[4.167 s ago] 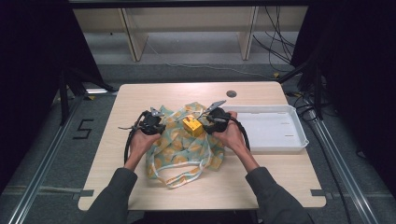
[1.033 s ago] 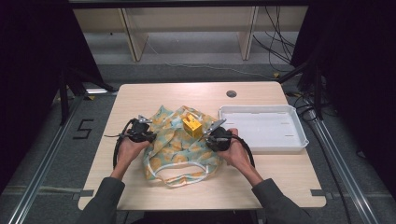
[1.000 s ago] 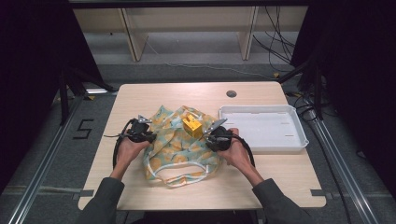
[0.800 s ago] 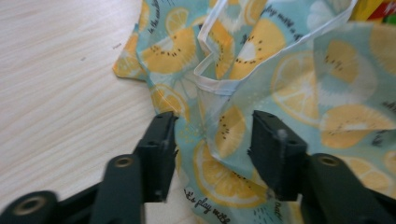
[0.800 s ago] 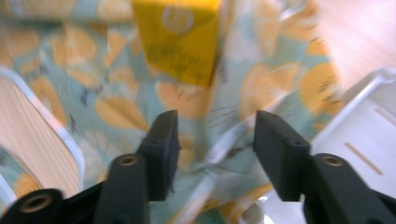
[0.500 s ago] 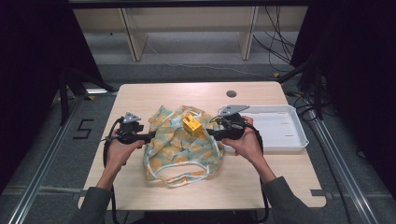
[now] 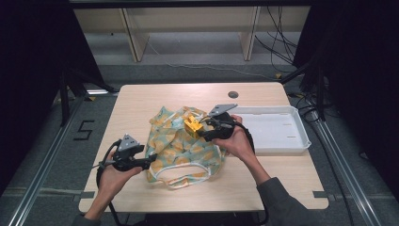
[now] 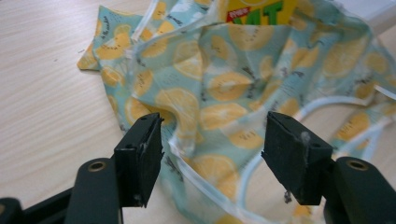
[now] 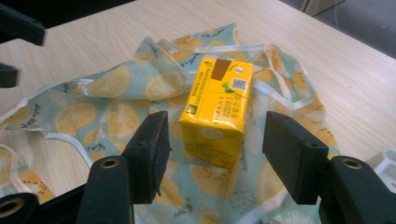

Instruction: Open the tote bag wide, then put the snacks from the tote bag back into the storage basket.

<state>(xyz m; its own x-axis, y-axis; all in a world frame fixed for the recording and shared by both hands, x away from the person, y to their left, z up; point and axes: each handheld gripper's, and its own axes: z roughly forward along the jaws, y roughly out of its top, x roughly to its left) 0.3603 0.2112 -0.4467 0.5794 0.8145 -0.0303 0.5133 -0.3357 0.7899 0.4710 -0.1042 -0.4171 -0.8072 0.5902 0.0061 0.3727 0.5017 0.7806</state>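
**Both grippers open over a lemon-print cloth**

A dark room with pale shelving and cables behind; a light wooden table [image 7: 141,99] on a grey floor marked "5"; a white tray [image 7: 275,129] at the table's right; the crumpled lemon-print cloth [image 7: 181,148] mid-table, a yellow carton [image 7: 192,125] lying on it; the left gripper [image 7: 148,162] at the cloth's left edge, jaws just opened wide, pressing nothing; the right gripper [image 7: 201,132] beside the carton, jaws likewise just opened, the carton seen between them but ungripped.
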